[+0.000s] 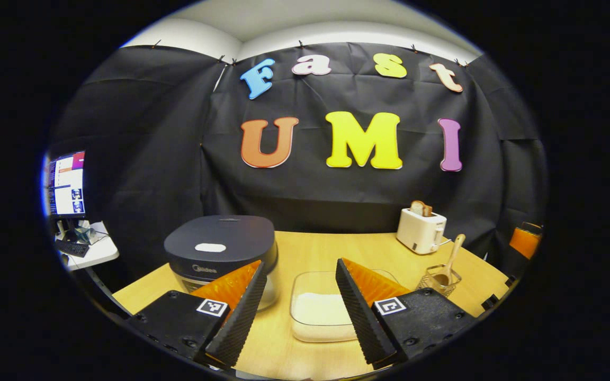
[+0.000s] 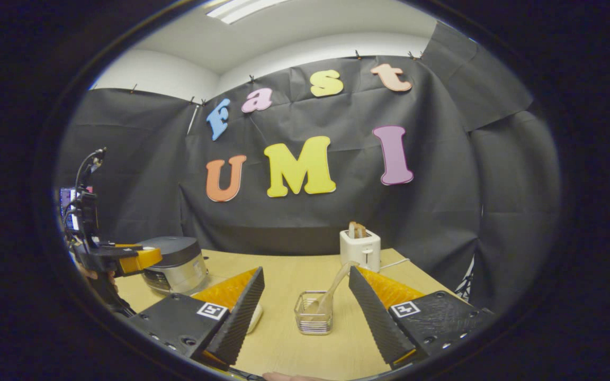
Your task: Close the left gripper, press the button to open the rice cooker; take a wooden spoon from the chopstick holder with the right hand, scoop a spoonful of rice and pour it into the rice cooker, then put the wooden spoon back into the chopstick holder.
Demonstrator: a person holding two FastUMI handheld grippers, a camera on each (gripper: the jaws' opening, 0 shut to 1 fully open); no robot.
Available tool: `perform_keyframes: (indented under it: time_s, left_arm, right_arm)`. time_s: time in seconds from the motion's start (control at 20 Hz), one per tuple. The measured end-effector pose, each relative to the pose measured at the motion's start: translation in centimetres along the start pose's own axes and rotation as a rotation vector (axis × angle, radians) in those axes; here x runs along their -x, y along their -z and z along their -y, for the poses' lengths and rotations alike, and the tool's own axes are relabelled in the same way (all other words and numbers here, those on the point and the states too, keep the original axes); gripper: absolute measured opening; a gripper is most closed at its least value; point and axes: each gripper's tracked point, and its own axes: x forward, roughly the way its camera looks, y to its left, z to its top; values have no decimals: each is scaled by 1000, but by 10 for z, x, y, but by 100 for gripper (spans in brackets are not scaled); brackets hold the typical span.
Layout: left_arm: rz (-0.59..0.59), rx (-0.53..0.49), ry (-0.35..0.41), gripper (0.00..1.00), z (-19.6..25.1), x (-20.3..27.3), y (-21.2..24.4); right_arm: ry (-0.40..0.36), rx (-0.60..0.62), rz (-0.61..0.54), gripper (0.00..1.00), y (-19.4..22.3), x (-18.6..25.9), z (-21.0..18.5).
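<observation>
Wooden table (image 1: 310,248) carries rice cooker (image 1: 223,248), rice container (image 1: 321,312), toaster (image 1: 420,230), chopstick holder (image 1: 439,279).

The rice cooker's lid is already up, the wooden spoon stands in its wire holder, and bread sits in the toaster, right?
Not quite: the rice cooker is shut, its lid down, as the left gripper view shows. The wooden spoon does stand in its wire holder, and bread sits in the toaster.

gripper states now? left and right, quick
Left gripper: open, holding nothing; rice cooker lid is down.
Right gripper: open, holding nothing; wooden spoon sits in the chopstick holder.
</observation>
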Motion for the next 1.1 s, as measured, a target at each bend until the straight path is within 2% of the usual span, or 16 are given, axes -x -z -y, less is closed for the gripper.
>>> perform_keyframes:
  time_s: [0.1,0.2,0.3,0.45,0.5,0.55,0.8,1.1]
  left_arm:
    - [18,-25,23,85,15,9,-4]
    - [40,-51,1,86,18,16,-5]
    - [34,-59,-7,85,24,21,1]
    - [13,-81,21,85,38,23,9]
    - [23,-86,22,85,37,24,8]
    - [23,-84,23,86,38,24,9]
    - [15,-44,25,86,37,24,13]
    - [18,-45,28,87,34,23,12]
  right_arm:
    - [-11,-10,-21,92,7,1,-1]
    - [-14,-10,-41,92,13,-3,1]
    - [-14,5,-56,91,18,-4,-1]
    - [-21,23,-57,91,22,-7,-9]
    - [-27,28,-62,96,25,-7,-13]
    - [-32,36,-69,91,27,-8,-17]
    - [-52,75,-79,92,35,-9,-31]
    - [-50,90,-85,91,40,-12,-35]
